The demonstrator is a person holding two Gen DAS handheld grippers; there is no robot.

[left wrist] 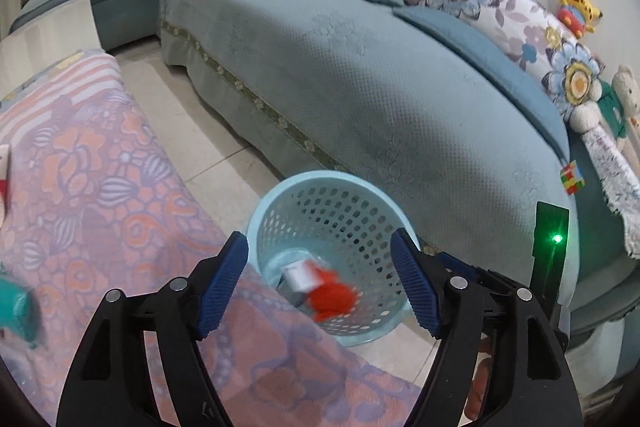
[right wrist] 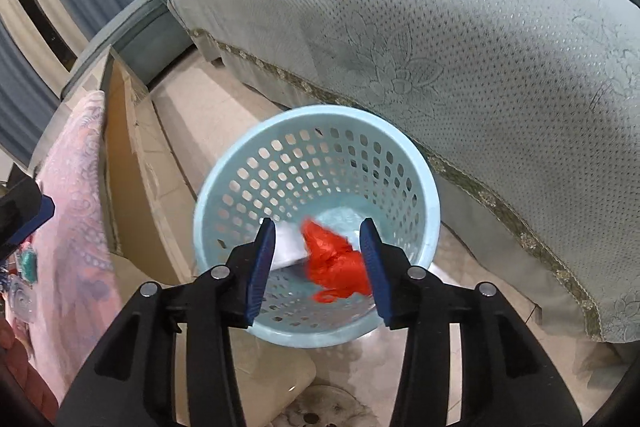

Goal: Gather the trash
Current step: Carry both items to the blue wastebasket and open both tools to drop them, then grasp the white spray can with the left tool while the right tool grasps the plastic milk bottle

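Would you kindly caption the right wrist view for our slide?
Right claw open above the pale blue perforated plastic basket, red crumpled plastic bag and white paper scrap between its fingers.

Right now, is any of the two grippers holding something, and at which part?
Nothing is held. Both grippers are open above the blue basket; the red bag and white paper look released.
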